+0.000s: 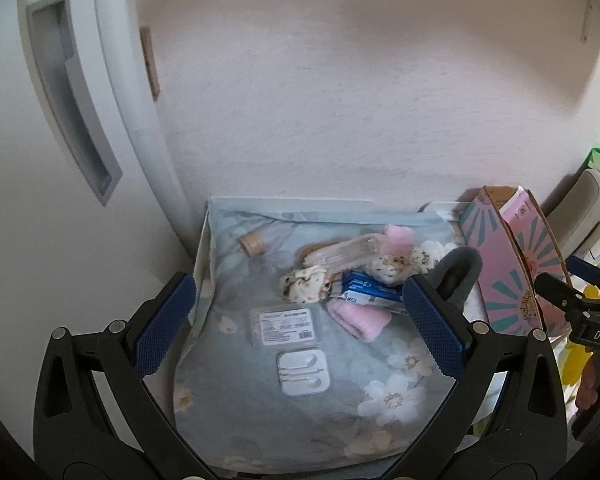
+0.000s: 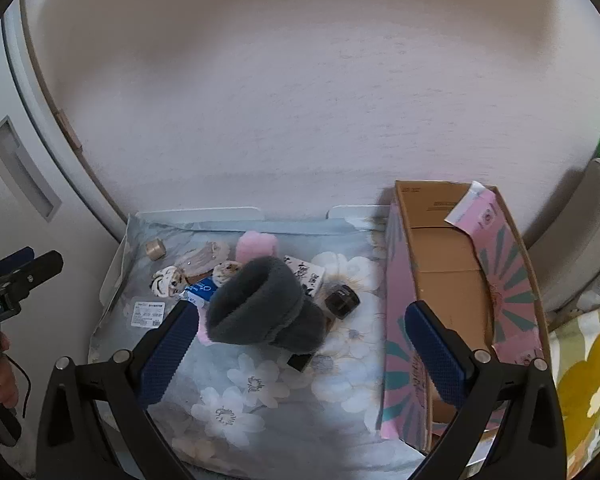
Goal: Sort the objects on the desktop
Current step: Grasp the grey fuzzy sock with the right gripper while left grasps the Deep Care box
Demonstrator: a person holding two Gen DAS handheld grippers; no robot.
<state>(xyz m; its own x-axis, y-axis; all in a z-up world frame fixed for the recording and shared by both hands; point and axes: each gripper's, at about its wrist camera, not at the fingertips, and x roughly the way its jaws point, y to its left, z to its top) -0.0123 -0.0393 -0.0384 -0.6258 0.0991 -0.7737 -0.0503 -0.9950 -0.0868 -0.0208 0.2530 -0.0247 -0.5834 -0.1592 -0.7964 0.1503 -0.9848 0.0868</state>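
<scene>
Though both tools (image 1: 300, 324) (image 2: 300, 344) wide and empty, pink sock (image 1: 358, 320) half-hidden under clutter.

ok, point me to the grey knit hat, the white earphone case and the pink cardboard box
grey knit hat (image 2: 256, 304): right wrist view, on its folded brim.
white earphone case (image 1: 303, 372): left wrist view, centre of its clear lid.
pink cardboard box (image 2: 400, 320): right wrist view, on its pink outer side wall.

Floral cloth (image 2: 236, 396) bears scattered items and pink box (image 2: 396, 320).
</scene>
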